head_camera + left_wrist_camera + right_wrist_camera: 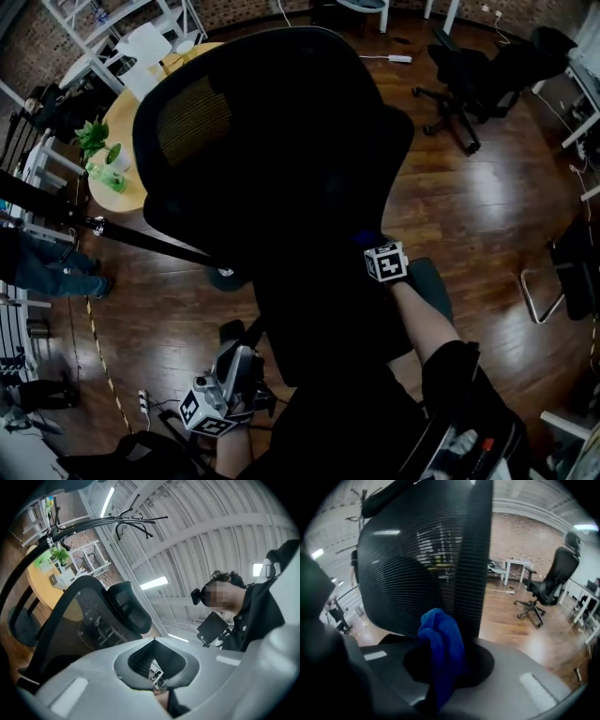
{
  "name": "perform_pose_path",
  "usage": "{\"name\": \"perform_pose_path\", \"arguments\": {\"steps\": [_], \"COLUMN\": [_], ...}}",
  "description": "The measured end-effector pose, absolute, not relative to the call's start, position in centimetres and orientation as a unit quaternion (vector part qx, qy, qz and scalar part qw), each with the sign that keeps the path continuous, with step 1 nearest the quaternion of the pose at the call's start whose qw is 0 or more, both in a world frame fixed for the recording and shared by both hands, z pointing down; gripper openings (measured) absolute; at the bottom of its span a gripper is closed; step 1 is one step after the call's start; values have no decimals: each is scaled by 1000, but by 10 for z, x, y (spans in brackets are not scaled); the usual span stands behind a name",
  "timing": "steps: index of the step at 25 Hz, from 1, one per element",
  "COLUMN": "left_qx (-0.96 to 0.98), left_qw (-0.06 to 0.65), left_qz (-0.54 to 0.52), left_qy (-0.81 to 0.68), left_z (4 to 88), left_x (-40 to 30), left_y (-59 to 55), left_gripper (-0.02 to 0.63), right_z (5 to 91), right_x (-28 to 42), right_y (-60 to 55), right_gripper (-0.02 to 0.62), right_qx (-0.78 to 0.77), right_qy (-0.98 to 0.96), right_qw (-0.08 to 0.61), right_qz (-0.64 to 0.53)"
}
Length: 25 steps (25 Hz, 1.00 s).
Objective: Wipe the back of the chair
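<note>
Chairs: one black mesh-backed chair (272,141) fills the centre, with another office chair (464,89) at two o'clock. Two grippers: the right gripper (449,658), at four o'clock, is clamped on one blue cloth (440,632) close to the chair's back. The left gripper (153,641), at seven o'clock, has its jaws together and empty.

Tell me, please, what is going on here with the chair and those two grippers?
A person is behind a black mesh office chair with a handheld gripper in each hand. The right gripper is shut on a bunched blue cloth and holds it close against the chair's mesh back; whether the cloth actually touches the mesh cannot be told. The left gripper is held low beside the person, its jaws together with nothing between them, taking no part.
</note>
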<state>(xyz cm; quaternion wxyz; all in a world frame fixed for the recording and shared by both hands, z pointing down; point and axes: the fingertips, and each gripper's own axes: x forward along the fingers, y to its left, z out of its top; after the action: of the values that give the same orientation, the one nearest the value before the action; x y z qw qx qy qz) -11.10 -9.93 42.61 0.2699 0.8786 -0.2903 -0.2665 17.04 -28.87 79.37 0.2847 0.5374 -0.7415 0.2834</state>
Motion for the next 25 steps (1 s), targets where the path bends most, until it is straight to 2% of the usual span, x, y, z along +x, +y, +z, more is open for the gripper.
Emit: {"name": "perform_pose_path", "arguments": {"steps": [5,8,14,17,21,25], "left_qx": [884,886,894,900,899,898], "left_qw": [262,253,222,205,193,189], "left_qz": [-260,-263,-297,-308,-333,-350], "left_qy": [-287,-285,-252,-232,-208,-189], "left_z": [421,416,389,374,354,343], "left_x": [-102,-106,-101,-96,-91,-86], "left_y": [-98,-95,-94,-87,-78,-71], "left_gripper": [2,2,2,2,2,2], "right_z": [795,759,547,444,352,316], "right_x": [178,161,140,144,157,163], "right_y": [-284,-283,-254,-209,-148,-107], "right_gripper": [35,35,35,35,35,35], "right_qx": [560,558,511,457,422,408], "right_qy": [-725,-749,-834,-859,-868,-865], "right_qw": [252,185,-68,-169,-243,-282], "right_qz": [312,307,195,157,99,75]}}
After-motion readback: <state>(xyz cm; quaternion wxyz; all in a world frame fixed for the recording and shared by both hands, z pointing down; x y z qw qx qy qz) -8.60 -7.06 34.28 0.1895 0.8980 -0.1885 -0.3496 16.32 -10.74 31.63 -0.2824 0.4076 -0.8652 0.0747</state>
